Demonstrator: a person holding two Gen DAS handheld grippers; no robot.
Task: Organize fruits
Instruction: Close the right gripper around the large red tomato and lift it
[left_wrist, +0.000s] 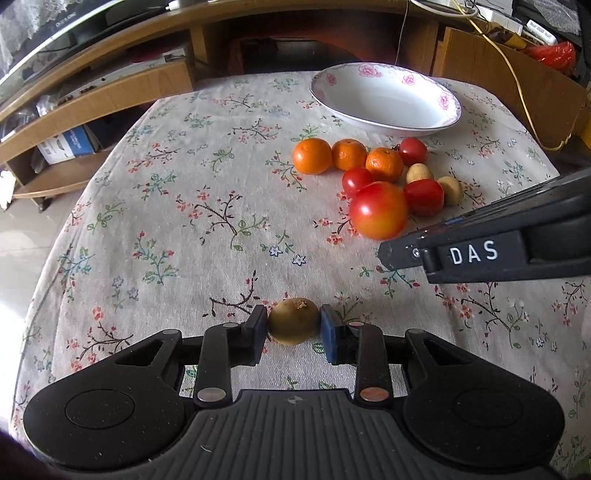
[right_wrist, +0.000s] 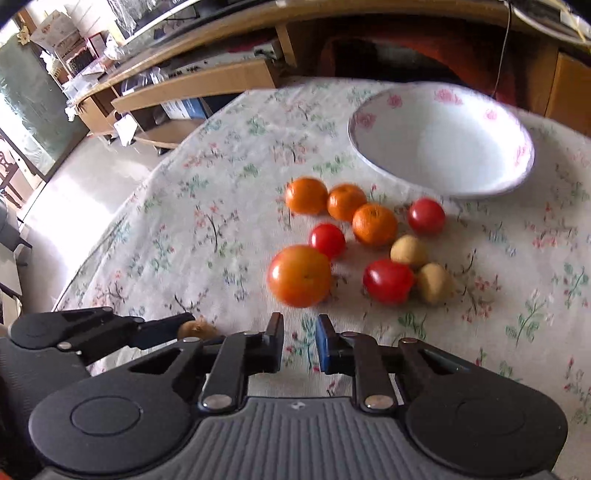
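My left gripper (left_wrist: 293, 318) is shut on a brown kiwi (left_wrist: 293, 326) just above the floral tablecloth, near the front edge. In the right wrist view that kiwi (right_wrist: 195, 328) shows at the left gripper's tip. My right gripper (right_wrist: 300, 332) is shut with nothing between its pads, just short of a large tomato (right_wrist: 299, 275). Beyond it lie three oranges (right_wrist: 373, 224), smaller tomatoes (right_wrist: 388, 280) and two pale kiwis (right_wrist: 434, 282). A white flowered plate (left_wrist: 388, 99) stands at the back, with nothing in it.
The right gripper (left_wrist: 386, 254) reaches in from the right in the left wrist view, close to the large tomato (left_wrist: 378, 210). The floral-clothed table (left_wrist: 184, 206) is bare on its left half. Wooden shelves (left_wrist: 110, 92) and a yellow cable (left_wrist: 517, 81) lie behind it.
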